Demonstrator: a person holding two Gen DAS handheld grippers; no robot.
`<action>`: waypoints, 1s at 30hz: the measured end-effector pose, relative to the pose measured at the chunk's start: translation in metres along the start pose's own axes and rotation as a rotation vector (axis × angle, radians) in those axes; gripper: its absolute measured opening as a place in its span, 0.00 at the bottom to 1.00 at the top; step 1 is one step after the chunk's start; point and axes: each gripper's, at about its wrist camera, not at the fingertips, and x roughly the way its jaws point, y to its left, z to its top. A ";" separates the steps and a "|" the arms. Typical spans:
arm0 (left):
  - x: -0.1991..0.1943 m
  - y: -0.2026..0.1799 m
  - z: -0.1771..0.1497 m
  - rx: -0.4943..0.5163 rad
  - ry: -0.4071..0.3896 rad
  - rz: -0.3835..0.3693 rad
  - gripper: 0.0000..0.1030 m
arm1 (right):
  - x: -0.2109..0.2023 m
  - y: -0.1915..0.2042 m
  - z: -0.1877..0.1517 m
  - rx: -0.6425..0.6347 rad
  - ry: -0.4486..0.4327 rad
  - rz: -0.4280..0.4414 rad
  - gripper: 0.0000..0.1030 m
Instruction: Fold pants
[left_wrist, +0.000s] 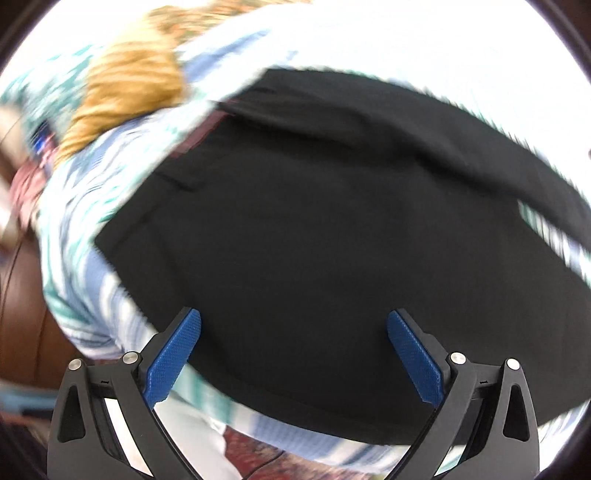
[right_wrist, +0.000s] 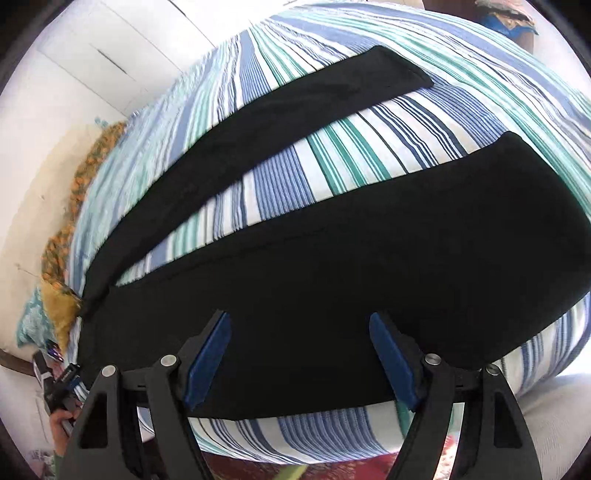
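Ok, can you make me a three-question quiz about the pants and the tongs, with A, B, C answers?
1. Where do the pants lie?
A. on the striped bedsheet
B. on a chair
C. in a basket

2. What colour are the pads on the right tongs?
A. red
B. blue
C. yellow

3. How do the pant legs lie?
A. stacked together
B. rolled up
C. spread apart

Answers:
1 A, striped cloth shows all round the black fabric.
2 B, both pads look blue in the right wrist view.
3 C, a wedge of striped sheet shows between the two legs.
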 end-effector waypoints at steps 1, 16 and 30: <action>0.000 -0.008 -0.001 0.022 -0.015 0.038 0.99 | 0.000 -0.008 0.003 0.007 0.012 -0.018 0.75; -0.007 -0.055 0.136 0.058 -0.206 -0.122 0.99 | -0.044 -0.063 0.092 0.143 -0.154 -0.190 0.70; 0.099 -0.036 0.157 -0.100 -0.229 -0.053 0.99 | 0.162 0.097 0.224 -0.289 0.070 -0.051 0.70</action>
